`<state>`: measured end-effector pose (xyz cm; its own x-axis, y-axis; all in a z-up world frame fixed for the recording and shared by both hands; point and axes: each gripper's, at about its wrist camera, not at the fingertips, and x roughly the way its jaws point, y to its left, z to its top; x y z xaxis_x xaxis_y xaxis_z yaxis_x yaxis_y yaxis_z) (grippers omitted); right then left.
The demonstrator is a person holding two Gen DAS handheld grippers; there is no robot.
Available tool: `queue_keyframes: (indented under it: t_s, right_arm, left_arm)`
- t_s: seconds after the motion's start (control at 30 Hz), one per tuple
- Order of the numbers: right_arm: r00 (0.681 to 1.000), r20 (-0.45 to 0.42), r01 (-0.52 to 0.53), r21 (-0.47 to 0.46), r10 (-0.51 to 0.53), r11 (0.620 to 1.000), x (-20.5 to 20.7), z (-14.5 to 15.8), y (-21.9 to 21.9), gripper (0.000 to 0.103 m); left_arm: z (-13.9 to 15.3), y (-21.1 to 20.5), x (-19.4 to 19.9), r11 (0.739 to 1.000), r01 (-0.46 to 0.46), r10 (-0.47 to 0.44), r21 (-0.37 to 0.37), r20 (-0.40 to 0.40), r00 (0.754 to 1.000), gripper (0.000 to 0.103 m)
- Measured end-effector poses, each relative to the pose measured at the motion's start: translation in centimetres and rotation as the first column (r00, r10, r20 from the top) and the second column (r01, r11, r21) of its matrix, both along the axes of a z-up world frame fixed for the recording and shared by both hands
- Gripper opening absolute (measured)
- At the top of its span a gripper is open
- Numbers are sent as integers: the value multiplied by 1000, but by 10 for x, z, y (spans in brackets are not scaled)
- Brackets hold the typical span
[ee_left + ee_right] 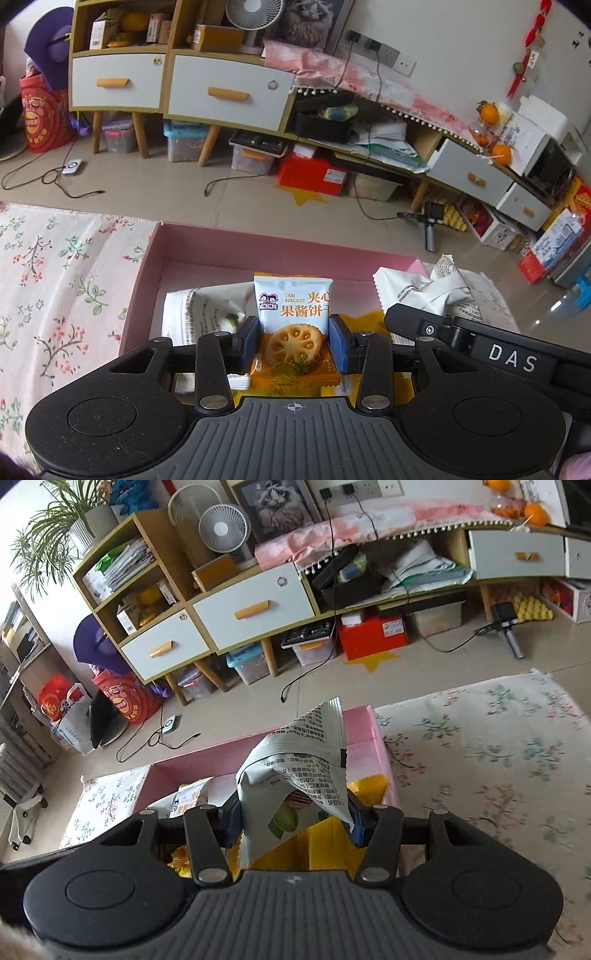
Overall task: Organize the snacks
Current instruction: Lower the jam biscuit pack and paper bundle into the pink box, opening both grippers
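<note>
My left gripper (293, 341) is shut on a jam biscuit packet (293, 306), light blue and orange, held upright over the pink box (192, 254). A white snack packet (201, 314) lies in the box to its left. At the right of the left wrist view, the other gripper's black body (480, 343) carries a white printed packet (436, 291). In the right wrist view, my right gripper (295, 819) is shut on that white macaron snack packet (295, 771), crumpled, above the pink box (362, 731) and yellow packets (332, 845).
The box sits on a floral cloth (55, 280) (480, 746). Beyond lies a tiled floor with cables (55, 181), a red box (314, 173), plastic bins (247, 664) and a low cabinet with white drawers (229, 92). A fan (221, 528) stands on the shelf.
</note>
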<state>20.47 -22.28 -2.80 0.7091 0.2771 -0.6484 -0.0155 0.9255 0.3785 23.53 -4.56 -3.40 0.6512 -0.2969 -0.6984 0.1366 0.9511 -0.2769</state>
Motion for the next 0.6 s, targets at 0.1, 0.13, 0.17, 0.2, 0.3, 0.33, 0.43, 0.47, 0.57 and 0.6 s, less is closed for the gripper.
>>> queue_keyframes:
  t_s: [0.1, 0.13, 0.17, 0.2, 0.3, 0.33, 0.43, 0.47, 0.57, 0.6]
  right_arm:
    - [1000, -11, -2, 12, 2, 1000, 7, -1, 0, 49]
    - [1000, -16, -3, 21, 4, 1000, 9, -1, -1, 50]
    - [1000, -21, -2, 30, 3, 1000, 11, -1, -2, 50]
    - [1000, -26, 1, 39, 0, 999, 13, -1, -3, 51]
    - [999, -35, 20, 45, -18, 999, 15, 1, -5, 55]
    - [999, -31, 27, 45, -26, 999, 13, 3, -6, 59]
    - [999, -20, 34, 61, -33, 998, 6, 7, -8, 68]
    - [999, -15, 33, 62, -32, 998, 4, 8, -9, 70]
    - [999, -17, 38, 41, -37, 998, 0, 12, -9, 73]
    - [999, -19, 36, 34, -35, 999, -3, 14, -9, 74]
  left_arm:
    - [-3, 1, 6, 1000, -5, 5, 7, -2, 1000, 37]
    - [-4, 1, 7, 1000, -5, 5, 9, 1, 1000, 37]
    - [-5, 0, 7, 1000, -3, 3, 8, 6, 1000, 37]
    - [-6, 0, 8, 1000, -1, 1, 6, 12, 1000, 38]
    - [-6, 1, 7, 1000, -5, 6, -6, 30, 1000, 40]
    - [-6, 2, 6, 1000, 0, 0, -13, 28, 1000, 42]
    - [-4, 2, 0, 999, 27, -26, -26, 33, 999, 54]
    - [-3, 1, -2, 999, 30, -29, -22, 44, 999, 61]
    - [3, -1, -12, 999, 43, -42, -21, 63, 997, 69]
    - [5, -2, -15, 999, 49, -48, -19, 65, 997, 72]
